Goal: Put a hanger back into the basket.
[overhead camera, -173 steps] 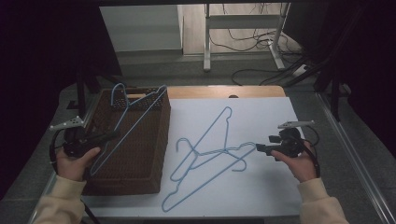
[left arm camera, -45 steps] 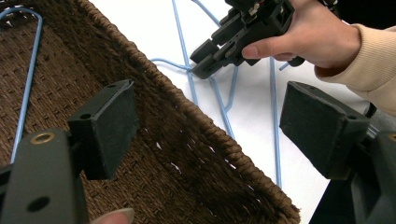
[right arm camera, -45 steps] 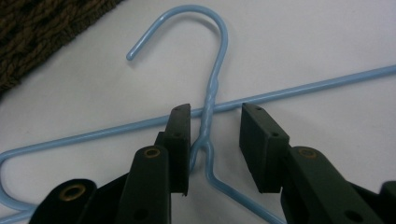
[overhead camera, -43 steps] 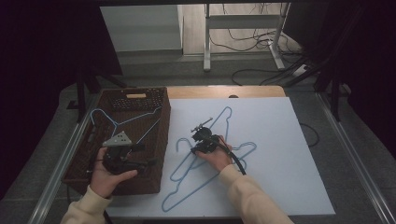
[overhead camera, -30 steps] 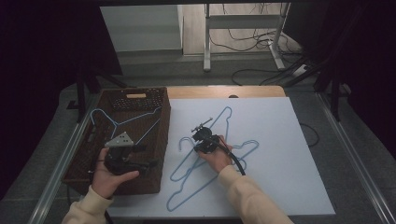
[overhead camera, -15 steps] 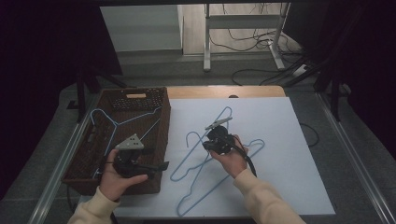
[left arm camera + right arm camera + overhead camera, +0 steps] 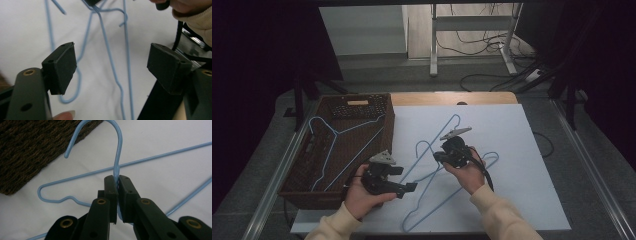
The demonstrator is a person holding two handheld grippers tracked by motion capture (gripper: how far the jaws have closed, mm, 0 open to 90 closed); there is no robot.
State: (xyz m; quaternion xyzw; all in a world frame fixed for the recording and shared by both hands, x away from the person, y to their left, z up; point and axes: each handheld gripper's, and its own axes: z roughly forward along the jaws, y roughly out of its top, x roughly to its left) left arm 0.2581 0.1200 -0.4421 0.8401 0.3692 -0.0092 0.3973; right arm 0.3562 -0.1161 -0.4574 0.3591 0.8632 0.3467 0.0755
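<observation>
My right gripper point(image 7: 438, 156) point(image 7: 117, 179) is shut on the neck of a blue wire hanger point(image 7: 417, 148), just below its hook point(image 7: 117, 150), over the white sheet point(image 7: 522, 150). A second blue hanger point(image 7: 455, 116) lies crossed under it. My left gripper point(image 7: 409, 187) point(image 7: 112, 67) is level at the basket's front right corner and points right at the hangers. Its jaws have just been closing a little. They stand open with nothing between the pads; hanger wire shows on the sheet beyond the gap. A third blue hanger point(image 7: 333, 135) lies in the brown wicker basket point(image 7: 312, 197).
The basket takes up the table's left side, next to the sheet. A wooden table edge point(image 7: 452, 98) shows behind the sheet. Metal rails run along both sides of the table. Cables and a stand's legs are on the floor behind.
My left gripper has moved right, off the basket and toward the hangers. My right gripper has shifted right with the hanger in its jaws, dragging that hanger across the sheet.
</observation>
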